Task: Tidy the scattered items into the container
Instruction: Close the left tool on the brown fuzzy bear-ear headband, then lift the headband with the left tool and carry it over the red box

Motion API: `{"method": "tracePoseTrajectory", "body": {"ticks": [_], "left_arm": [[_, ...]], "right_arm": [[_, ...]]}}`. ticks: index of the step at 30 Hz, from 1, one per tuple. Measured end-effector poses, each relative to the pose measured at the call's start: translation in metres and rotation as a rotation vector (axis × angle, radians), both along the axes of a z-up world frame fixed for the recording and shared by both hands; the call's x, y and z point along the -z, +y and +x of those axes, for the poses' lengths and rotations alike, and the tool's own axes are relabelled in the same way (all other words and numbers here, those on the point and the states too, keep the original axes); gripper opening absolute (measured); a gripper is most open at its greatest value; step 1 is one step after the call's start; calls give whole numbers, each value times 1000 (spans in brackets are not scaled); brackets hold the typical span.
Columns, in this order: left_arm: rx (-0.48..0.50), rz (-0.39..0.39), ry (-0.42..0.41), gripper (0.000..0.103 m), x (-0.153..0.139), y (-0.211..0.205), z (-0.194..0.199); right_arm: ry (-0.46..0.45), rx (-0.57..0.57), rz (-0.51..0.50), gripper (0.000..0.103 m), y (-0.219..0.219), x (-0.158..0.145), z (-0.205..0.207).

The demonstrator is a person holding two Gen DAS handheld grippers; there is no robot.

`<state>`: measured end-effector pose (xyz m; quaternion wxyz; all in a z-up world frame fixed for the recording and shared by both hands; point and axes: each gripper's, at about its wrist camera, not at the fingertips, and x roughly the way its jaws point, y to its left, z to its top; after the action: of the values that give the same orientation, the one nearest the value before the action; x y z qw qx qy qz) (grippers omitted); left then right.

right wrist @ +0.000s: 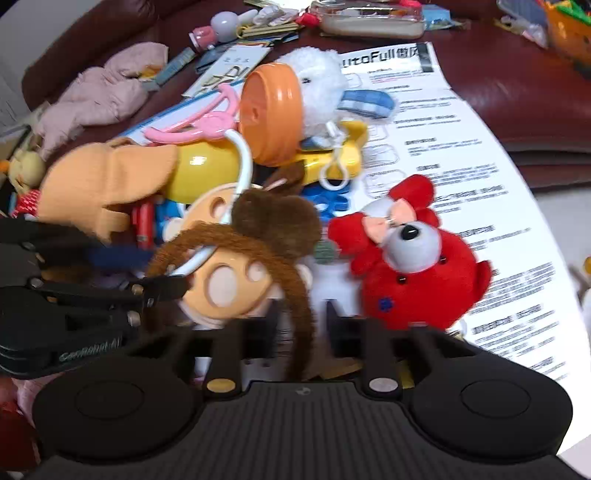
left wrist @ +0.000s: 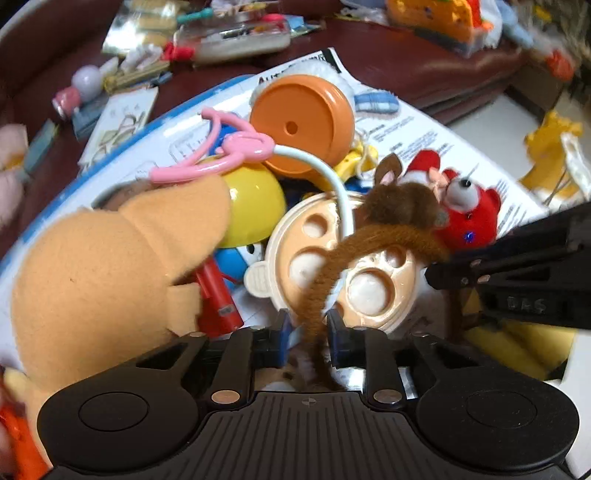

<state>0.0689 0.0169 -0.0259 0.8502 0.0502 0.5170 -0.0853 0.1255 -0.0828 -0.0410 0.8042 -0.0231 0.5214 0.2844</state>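
Note:
A brown fuzzy headband with animal ears arches over a pile of toys in a white box. My left gripper has its blue-padded fingers close on one end of the headband. My right gripper straddles the other end, fingers slightly apart around it. Under the band lie a beige round toy with white discs, a red plush, an orange lid, a yellow bowl, a pink toy stethoscope and a tan plush. The right gripper also shows in the left wrist view.
The box sits on a dark red sofa. Loose items lie behind it: a pink cloth, a clear case, cards and a small doll. Yellow toys lie on the floor at right.

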Motion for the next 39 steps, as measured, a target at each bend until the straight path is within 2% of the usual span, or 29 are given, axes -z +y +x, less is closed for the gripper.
{"method": "tracePoseTrajectory", "body": {"ticks": [3,5,7,8,9,10,12,13,17,23,29,33,39], "left_arm": [[25,37,-13,16,1,-6,-3],[37,52,-15,38,2,-10,-3],[31,66,-24,44,2,-13,-2],[30,66,-20,41,2,-14,0],[27,67,-18,31,1,-15,1],[27,77,-19,17,1,-16,1],[29,93,-24,10,-3,-19,-4],[34,105,-37,0,-7,-20,-8],[36,83,-62,1,-22,-17,-22],[-9,115,-96,1,-43,-12,-42],[-80,128,-139,1,-80,10,-71],[-164,145,-167,2,-110,38,-96],[-347,173,-218,3,-154,106,-160]], "right_arm": [[18,20,42,10,-2,-5,-3],[34,16,56,10,-4,-4,-3],[65,13,76,10,-3,-4,-5],[64,12,70,10,-2,-3,-5],[55,14,58,10,-1,-3,-5],[46,24,43,10,-1,-2,-6],[52,46,52,10,-6,-4,-6],[54,55,63,10,-11,-6,-7],[35,50,82,10,-17,-17,-14],[25,21,128,10,-13,-39,-30],[-9,-45,180,10,5,-74,-45],[-48,-134,204,10,36,-102,-59],[-112,-343,238,11,118,-146,-95]]}}
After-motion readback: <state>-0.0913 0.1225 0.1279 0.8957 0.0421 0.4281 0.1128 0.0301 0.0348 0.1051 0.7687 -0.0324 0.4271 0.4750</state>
